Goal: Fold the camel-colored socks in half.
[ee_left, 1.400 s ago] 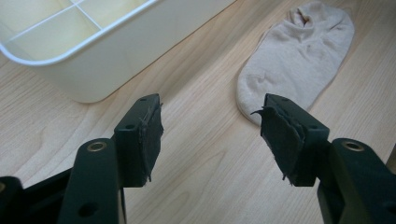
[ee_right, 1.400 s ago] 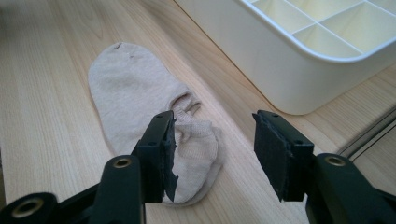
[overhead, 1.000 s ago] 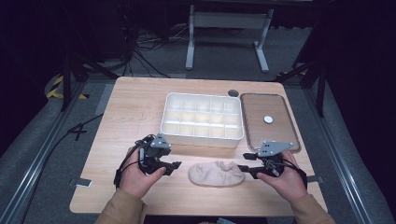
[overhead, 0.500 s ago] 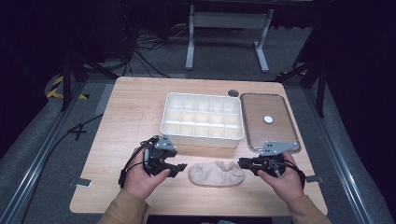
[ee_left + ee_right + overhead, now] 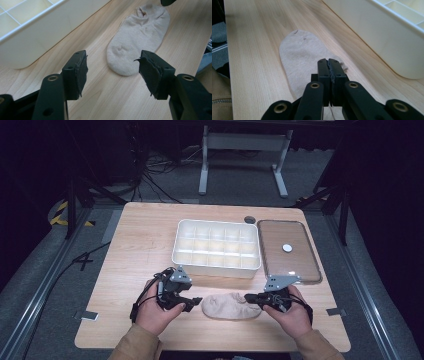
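A pale wooden worktop (image 5: 140, 240) stands in a dark room, carrying a white divided organizer tray (image 5: 216, 247) and its clear lid (image 5: 295, 265) beside it. In the high view a beige ankle sock (image 5: 230, 305) lies flat between both tools: the left gripper (image 5: 192, 304) just off its toe, the right gripper (image 5: 251, 298) at its cuff. In the left gripper view the fingers (image 5: 77, 72) stand spread, the sock's toe (image 5: 125, 67) lying just ahead between them, untouched. In the right gripper view the fingers (image 5: 323, 72) have just pressed together, apparently pinching the cuff edge (image 5: 340, 65). The grasp looks begun; next the left should likely close on the toe.
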A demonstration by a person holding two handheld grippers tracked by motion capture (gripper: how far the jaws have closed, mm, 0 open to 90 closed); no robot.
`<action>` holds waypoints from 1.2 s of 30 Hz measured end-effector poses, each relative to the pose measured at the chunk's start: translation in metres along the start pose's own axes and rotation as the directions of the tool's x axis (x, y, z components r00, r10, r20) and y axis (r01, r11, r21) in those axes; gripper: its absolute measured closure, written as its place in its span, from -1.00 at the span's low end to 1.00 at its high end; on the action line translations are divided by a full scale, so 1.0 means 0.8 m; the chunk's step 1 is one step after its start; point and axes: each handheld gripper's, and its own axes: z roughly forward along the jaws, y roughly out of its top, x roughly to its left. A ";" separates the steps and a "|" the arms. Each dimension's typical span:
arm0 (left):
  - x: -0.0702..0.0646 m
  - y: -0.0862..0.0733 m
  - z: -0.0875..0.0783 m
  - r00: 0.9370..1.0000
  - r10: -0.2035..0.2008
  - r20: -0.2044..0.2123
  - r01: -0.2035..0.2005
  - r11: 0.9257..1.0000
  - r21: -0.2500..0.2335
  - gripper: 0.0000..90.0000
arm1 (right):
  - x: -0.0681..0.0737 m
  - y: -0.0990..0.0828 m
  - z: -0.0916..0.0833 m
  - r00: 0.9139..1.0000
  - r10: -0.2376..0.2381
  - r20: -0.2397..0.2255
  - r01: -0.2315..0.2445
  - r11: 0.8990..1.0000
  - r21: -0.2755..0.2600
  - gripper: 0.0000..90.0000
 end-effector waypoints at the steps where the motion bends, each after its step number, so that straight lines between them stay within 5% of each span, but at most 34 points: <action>1: 0.000 -0.001 0.000 1.000 -0.001 -0.005 0.001 1.000 0.002 -0.11 | 0.001 0.000 0.003 1.000 -0.001 -0.004 0.001 1.000 0.006 0.98; 20: 0.004 -0.011 0.024 1.000 -0.025 0.008 0.024 0.997 0.067 -0.11 | 0.016 -0.005 0.058 0.999 -0.030 -0.044 0.035 0.992 0.119 0.99; 36: 0.001 -0.011 0.076 0.997 -0.059 -0.041 0.066 0.979 0.194 0.02 | 0.026 -0.008 0.068 0.996 -0.060 -0.064 0.067 0.992 0.110 1.00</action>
